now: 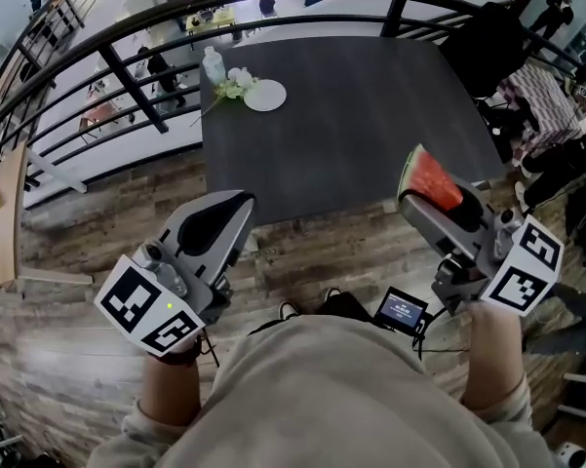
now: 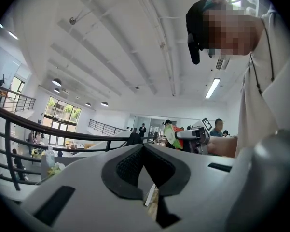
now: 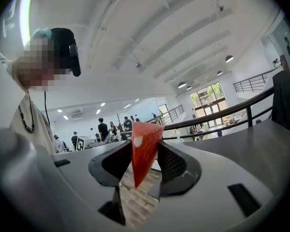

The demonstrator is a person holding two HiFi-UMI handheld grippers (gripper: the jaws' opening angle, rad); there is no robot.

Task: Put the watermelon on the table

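The watermelon [image 1: 431, 178] is a thin wedge: wet red flesh, a pale band, then a green rind along its curved outer edge. The right tool [image 1: 419, 201] grips it. In the right gripper view the wedge [image 3: 143, 139] stands upright between the two ribbed black pads, point down, and both pads press on its flat red faces. Wooden floor planks show below the point.

In the head view the wedge sits at about 3 o'clock in the frame, overlapping the near edge of the surface [image 1: 351, 115] close to its 5 o'clock corner. It is held in the air and does not lie on the surface.

The left tool [image 1: 236, 203] is at 8 o'clock, a smooth grey shell with a dark recess. In the left gripper view its black pads meet at the tips [image 2: 144, 148], closed with nothing between them.

The surface is a square matt slab in dark grey. At its 10 o'clock corner are a round white plate [image 1: 265, 96], a small bunch of white flowers [image 1: 234, 86] touching the plate's left rim, and a clear plastic bottle [image 1: 214, 64] just behind them.

A curved black metal railing [image 1: 127, 76] runs past the surface's far and left sides. The floor [image 1: 78, 261] is worn, grey-brown planks.
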